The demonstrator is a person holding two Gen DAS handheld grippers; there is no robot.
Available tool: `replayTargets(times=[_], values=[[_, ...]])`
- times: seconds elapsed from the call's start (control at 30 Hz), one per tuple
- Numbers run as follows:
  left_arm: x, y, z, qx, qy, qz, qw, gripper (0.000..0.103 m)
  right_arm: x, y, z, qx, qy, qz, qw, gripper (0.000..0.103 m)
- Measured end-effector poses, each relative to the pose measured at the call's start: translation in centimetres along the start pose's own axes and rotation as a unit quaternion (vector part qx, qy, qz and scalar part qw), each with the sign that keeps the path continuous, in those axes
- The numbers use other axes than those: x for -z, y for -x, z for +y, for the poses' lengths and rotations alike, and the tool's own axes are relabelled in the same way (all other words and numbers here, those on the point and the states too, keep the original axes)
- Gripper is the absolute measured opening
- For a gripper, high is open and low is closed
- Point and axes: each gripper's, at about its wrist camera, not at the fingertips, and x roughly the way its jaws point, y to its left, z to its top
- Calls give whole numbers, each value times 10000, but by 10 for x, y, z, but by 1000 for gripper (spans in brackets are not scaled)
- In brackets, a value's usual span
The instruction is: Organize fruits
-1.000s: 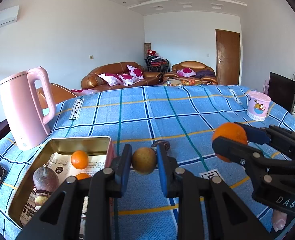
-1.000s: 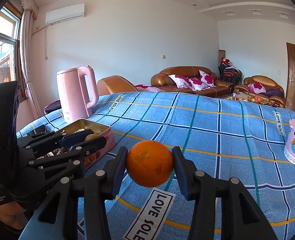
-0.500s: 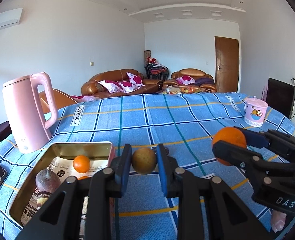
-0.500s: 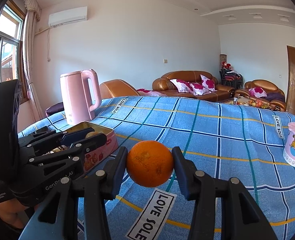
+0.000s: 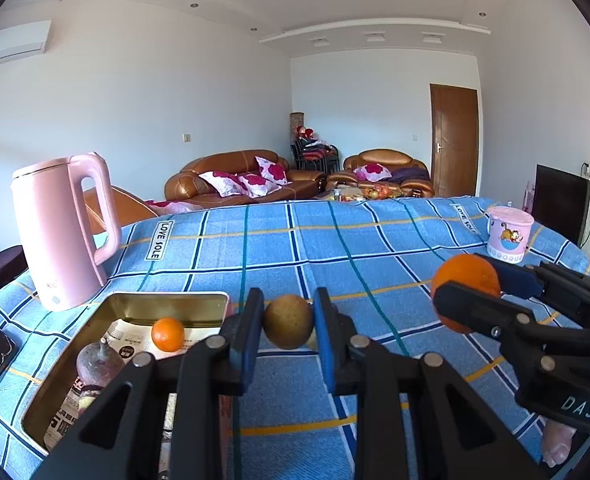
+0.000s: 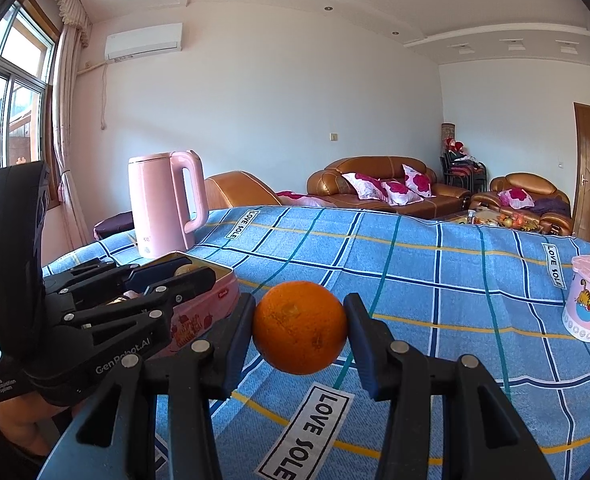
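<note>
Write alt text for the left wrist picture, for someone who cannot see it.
The black left gripper pinches a round brownish-green fruit above a blue checked tablecloth, beside an open gold metal tin holding a small orange tangerine. A pink kettle stands behind.

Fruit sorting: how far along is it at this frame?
Partly done: the tin already holds a small orange and a purplish fruit. In hand: the left gripper clamps a brown fruit, the right gripper a big orange. Left: placing both.
</note>
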Motion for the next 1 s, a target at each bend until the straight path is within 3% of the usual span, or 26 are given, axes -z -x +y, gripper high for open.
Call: replayTargets(times=[0.47,1.0], values=[[0,4,4,-11,95,-101,9999,26,1,8,4,43,88,-187,9998,48],[4,14,18,-51,215,-40,9997,26,-1,-3,21,6,192,46,9998,48]])
